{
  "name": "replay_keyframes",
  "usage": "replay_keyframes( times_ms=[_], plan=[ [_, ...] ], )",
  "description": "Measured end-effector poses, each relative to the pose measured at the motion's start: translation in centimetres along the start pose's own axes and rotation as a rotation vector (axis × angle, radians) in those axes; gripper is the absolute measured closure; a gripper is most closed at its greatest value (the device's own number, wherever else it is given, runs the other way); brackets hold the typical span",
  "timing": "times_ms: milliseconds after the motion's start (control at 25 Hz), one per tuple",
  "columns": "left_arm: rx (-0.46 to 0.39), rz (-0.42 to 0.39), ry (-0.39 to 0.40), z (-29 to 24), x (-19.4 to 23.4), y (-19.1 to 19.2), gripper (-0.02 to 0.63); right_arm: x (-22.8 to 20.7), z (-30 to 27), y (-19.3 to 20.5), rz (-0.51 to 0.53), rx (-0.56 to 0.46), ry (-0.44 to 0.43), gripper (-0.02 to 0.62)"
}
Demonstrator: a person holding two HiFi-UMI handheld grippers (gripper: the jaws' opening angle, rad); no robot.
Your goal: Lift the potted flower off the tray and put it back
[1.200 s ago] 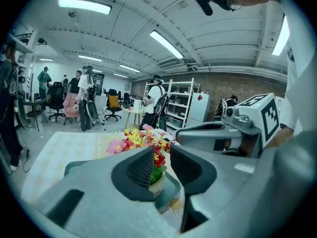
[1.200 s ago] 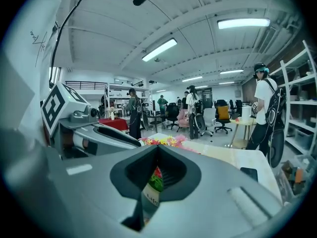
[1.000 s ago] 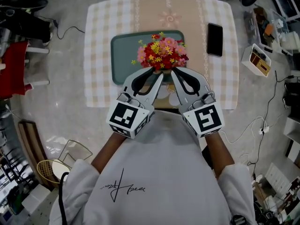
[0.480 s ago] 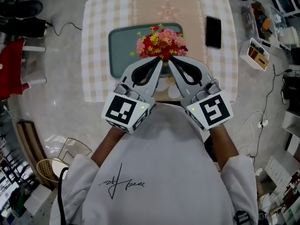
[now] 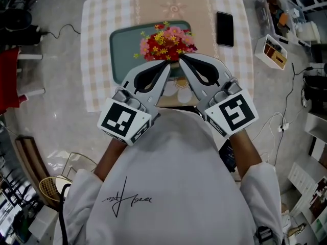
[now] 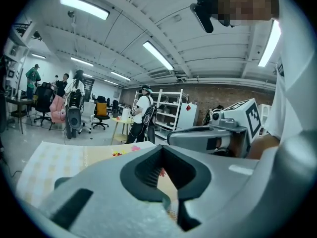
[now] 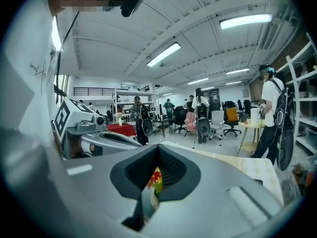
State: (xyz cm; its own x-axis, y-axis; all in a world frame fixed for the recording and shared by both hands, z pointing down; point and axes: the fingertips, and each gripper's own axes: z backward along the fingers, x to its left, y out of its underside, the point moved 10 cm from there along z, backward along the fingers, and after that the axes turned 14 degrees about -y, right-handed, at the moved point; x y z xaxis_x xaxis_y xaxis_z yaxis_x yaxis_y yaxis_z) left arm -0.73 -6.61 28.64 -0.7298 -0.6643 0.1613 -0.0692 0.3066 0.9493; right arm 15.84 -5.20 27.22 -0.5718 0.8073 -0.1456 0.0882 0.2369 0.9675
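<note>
The potted flower (image 5: 166, 40), a bunch of red, pink and yellow blossoms, stands over the teal tray (image 5: 125, 50) on the checked table. My left gripper (image 5: 167, 65) and right gripper (image 5: 181, 58) come in side by side from the near edge. Their tips meet just under the blossoms. Both are shut; the left jaws have just closed with nothing seen between them. The pot is hidden in the head view, so I cannot tell if it is touched. Through the hole behind the shut right gripper (image 7: 158, 148) I see the blossoms and white pot (image 7: 154, 182). The left gripper (image 6: 161, 148) also shows shut tips.
A black phone (image 5: 225, 28) lies on the tablecloth (image 5: 102, 60) right of the tray. A white box (image 5: 272, 52) sits on the floor at the right, cables trail nearby, and a red chair (image 5: 7, 80) stands at the left. People stand far off in the room.
Both grippers have risen a little toward the head camera, their tips staying under the blossoms. The left jaws have drawn together.
</note>
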Motion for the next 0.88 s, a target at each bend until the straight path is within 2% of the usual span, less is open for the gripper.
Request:
replay_keyframes(
  times_ms=[240, 400, 520, 640, 880],
  plan=[
    [0.009, -0.017, 0.009, -0.8, 0.5, -0.9, 0.607, -0.8, -0.7, -0.5, 0.007, 0.027, -0.036, 0.592],
    [0.024, 0.021, 0.041, -0.4, 0.4, -0.7, 0.606, -0.3, -0.7, -0.2, 0.002, 0.035, -0.062, 0.592],
    [0.056, 0.049, 0.027, -0.2, 0.4, -0.6, 0.604, 0.2, -0.8, -0.3, 0.043, 0.029, -0.084, 0.592],
    [0.058, 0.071, 0.044, 0.4, -0.1, -0.2, 0.603, 1.1, -0.6, 0.1, 0.062, 0.022, -0.102, 0.592],
    [0.081, 0.121, 0.074, 0.5, -0.2, 0.5, 0.600, 1.4, -0.2, 0.5, -0.017, 0.091, -0.134, 0.592]
  ],
)
